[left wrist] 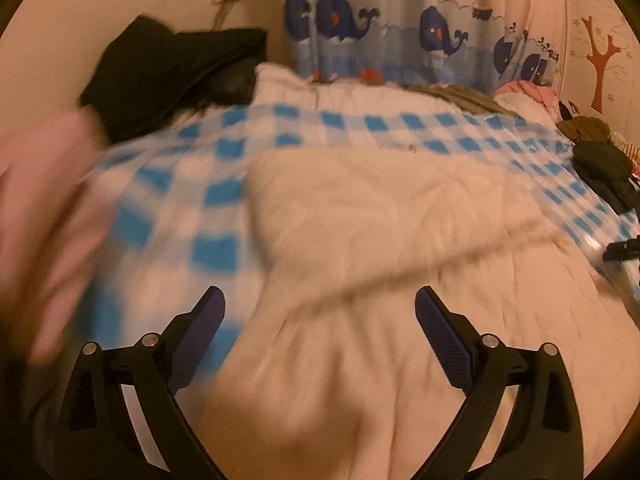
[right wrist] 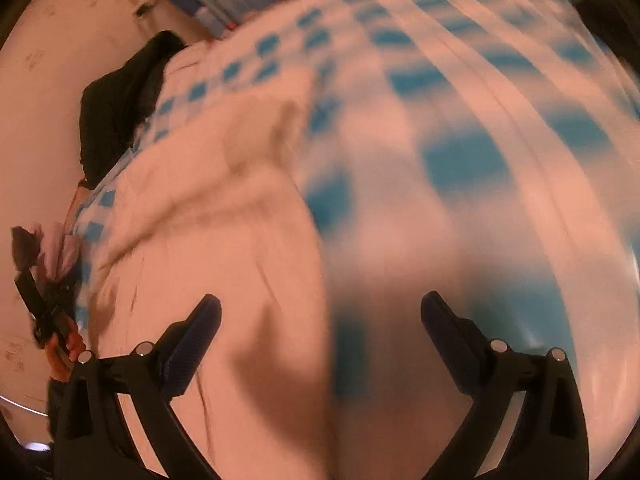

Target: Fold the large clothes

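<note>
Left wrist view: left gripper (left wrist: 320, 308) spread wide, nothing between the blue-padded fingers (left wrist: 208, 320), hanging above a cream garment (left wrist: 380, 208) that lies flat on a blue-and-white checked sheet (left wrist: 208, 196) over the bed. A pink blur, seemingly cloth (left wrist: 44, 208), fills the left edge. A black garment (left wrist: 160, 68) is heaped at the far left against the wall, a whale-print curtain (left wrist: 400, 32) hangs behind the bed, and dark clothes (left wrist: 604, 168) are piled at the right edge with pink clothes (left wrist: 528, 92) beyond. The tip of the other gripper shows at far right. Right wrist view: heavily smeared. Right gripper (right wrist: 320, 316) equally wide open, empty, over the border where the cream garment (right wrist: 224, 240) meets the checked sheet (right wrist: 460, 152). Only this view shows a hand (right wrist: 64, 356) on the left gripper (right wrist: 36, 304) at the left edge, with pink cloth (right wrist: 60, 248) at its tip; whether it clamps that cloth cannot be told here.
</note>
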`<state>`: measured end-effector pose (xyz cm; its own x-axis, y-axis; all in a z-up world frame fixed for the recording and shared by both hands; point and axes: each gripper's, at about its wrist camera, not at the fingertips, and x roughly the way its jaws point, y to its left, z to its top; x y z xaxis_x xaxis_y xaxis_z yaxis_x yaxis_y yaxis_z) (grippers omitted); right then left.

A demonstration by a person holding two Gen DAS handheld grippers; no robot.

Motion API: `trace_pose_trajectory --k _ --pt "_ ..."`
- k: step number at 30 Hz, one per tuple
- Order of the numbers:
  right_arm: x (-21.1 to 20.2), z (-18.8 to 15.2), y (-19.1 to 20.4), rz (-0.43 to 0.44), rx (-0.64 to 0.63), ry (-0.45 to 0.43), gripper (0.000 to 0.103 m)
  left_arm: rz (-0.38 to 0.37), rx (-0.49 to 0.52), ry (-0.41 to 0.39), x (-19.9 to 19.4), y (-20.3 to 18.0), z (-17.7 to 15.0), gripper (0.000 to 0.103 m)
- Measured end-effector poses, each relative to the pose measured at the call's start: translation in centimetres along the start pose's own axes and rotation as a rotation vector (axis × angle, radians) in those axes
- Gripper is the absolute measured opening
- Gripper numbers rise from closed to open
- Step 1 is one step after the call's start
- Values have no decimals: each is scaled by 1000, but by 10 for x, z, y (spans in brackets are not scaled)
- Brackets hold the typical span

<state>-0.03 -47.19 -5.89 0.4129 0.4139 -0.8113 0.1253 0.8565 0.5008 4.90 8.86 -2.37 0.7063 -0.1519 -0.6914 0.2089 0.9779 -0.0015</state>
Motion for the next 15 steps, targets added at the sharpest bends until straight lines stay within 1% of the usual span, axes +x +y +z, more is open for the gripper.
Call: trace_pose_trajectory --k 2,3,4,6,7,9,11,12,15 --pt "-15 -25 -20 72 75 17 96 22 -30 67 -23 18 -23 93" --pt "-24 -36 -27 113 100 9 96 27 -52 95 -32 26 -33 93" --pt "-35 -48 -30 149 125 4 96 17 -86 126 -41 34 -43 93" --pt "-46 -63 -32 219 167 18 96 -25 -177 185 -61 49 -65 93" --pt "-51 -71 -30 259 188 32 96 -40 -206 199 -68 53 -75 93" --pt "-58 -85 -24 306 201 57 96 -109 -265 221 -81 58 -94 93" --pt "-66 -98 -15 332 184 70 96 -188 -322 237 -93 63 -114 93" --pt "-70 -104 -12 343 174 80 96 -224 -355 260 -96 64 -125 93" --pt "-71 -118 -7 364 170 114 96 -286 -406 318 -100 63 -151 93"
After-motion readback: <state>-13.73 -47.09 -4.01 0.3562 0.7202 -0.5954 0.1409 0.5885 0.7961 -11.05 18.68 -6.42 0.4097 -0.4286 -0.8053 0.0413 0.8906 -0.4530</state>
